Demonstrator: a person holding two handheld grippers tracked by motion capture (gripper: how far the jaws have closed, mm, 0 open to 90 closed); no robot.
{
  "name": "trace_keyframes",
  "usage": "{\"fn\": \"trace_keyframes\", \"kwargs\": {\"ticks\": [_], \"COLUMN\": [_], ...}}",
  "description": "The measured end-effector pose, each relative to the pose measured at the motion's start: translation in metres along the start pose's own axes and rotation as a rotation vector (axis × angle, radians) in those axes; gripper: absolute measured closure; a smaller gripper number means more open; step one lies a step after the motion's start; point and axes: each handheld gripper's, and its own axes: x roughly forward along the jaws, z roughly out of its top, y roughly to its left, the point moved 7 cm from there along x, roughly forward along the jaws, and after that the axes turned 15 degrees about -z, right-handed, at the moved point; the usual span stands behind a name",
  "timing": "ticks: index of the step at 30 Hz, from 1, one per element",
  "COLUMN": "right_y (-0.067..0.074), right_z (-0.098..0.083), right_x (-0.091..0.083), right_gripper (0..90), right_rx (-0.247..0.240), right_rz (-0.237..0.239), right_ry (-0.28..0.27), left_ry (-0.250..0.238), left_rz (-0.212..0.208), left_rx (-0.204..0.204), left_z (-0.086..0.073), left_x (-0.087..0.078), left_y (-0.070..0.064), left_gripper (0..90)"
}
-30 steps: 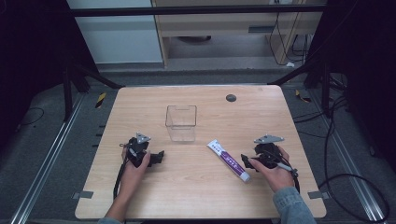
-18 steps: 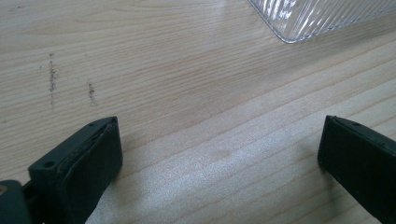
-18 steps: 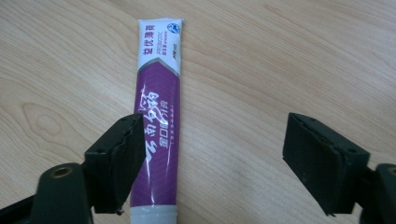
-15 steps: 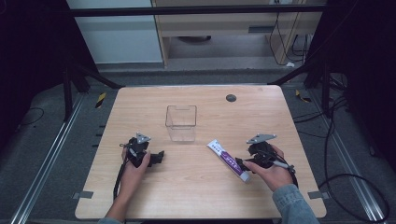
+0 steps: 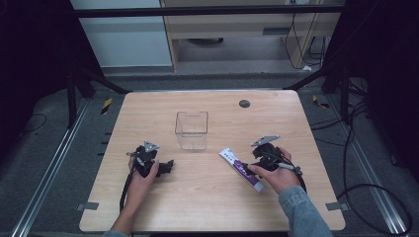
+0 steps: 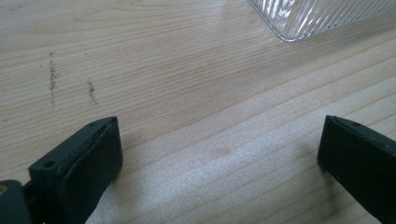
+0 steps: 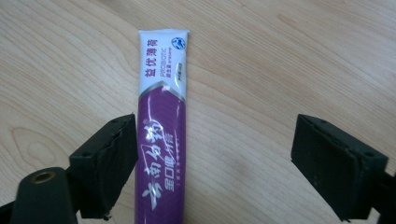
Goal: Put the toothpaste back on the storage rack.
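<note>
The right gripper (image 5: 250, 162) has slid in over the toothpaste tube (image 5: 241, 169). Its jaws are wide apart and have just opened a little more. The tube lies flat between them, close by one jaw, and neither pad squeezes it. The left gripper (image 5: 166, 167) stayed where it was, jaws wide apart over bare wood. The tube lies on the table (image 5: 207, 207), just right of the clear box (image 5: 191, 129). The box stands between the two grippers, a bit farther back. Nothing blocks the tube.
</note>
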Motion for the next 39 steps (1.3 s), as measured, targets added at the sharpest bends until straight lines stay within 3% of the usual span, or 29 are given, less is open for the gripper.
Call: {"fn": "trace_keyframes", "kwargs": {"ticks": [17,24,39], "right_y": [0.022,0.031,0.032], "right_z": [0.011,0.012,0.021], "right_x": [0.01,0.016,0.024], "right_gripper": [31.9,32.1,33.0], "right_rx": [-0.035,-0.057,-0.066], "right_rz": [0.052,0.05,0.043], "right_ry": [0.059,0.091,0.113], "left_ry": [-0.002,-0.001,-0.001], "left_rz": [-0.005,-0.007,-0.009], "left_rx": [0.003,0.006,0.007], "left_z": [0.0,0.0,0.001], "left_x": [0.0,0.0,0.001], "left_y": [0.0,0.001,0.001], "left_gripper": [0.0,0.0,0.0]}}
